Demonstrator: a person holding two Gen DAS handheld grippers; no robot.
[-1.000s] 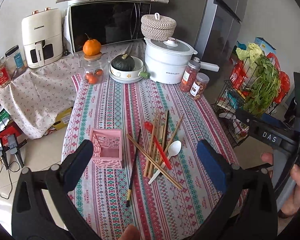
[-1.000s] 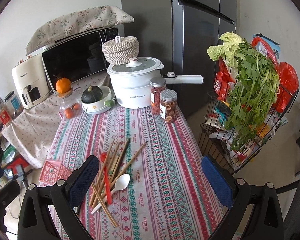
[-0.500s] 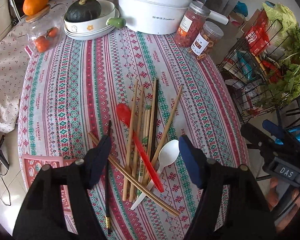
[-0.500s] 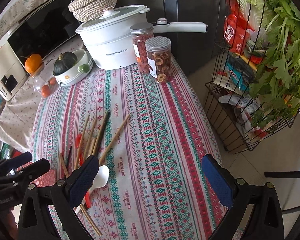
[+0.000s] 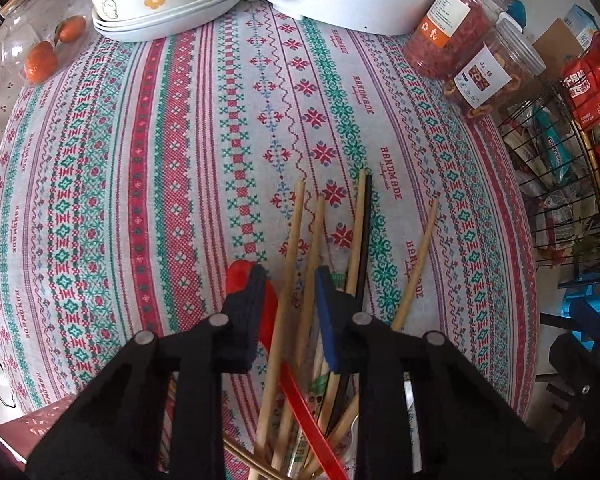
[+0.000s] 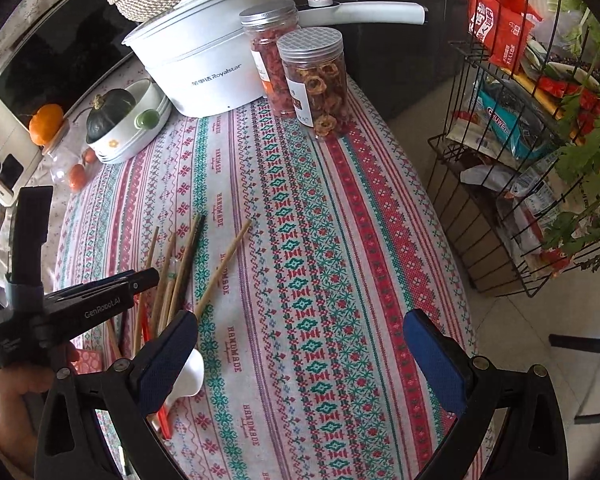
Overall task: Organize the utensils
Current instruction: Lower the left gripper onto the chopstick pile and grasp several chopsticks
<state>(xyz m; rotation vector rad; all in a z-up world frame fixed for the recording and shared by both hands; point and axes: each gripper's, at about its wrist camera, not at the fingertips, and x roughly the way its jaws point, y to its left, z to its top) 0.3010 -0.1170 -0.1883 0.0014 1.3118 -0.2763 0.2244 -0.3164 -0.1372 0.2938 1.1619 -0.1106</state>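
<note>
Left claw [image 5: 290, 292] has just been closing around two wooden chopsticks [image 5: 296, 248], pads not yet pressing; right claw [image 6: 300, 344] hangs wide open. Next: pinch and lift.

Red spoon [image 5: 272, 320]: bowl partly hidden behind left claw [image 5: 288, 280] finger.
Chopsticks [image 5: 296, 248]: lower ends cut off by frame edge.
White spoon [image 6: 190, 372]: mostly hidden behind right claw [image 6: 300, 344].

A home kitchen: a bench under an embroidered tablecloth [image 6: 340, 264] carries a white Royalstar electric pot [image 6: 212, 64], jars of dried fruit [image 6: 318, 84], and a squash in a bowl [image 6: 110, 110]. Behind stand a microwave [image 6: 52, 64] and a dark fridge [image 6: 380, 40]; a wire rack [image 6: 520, 184] holds snack packets and greens.
</note>
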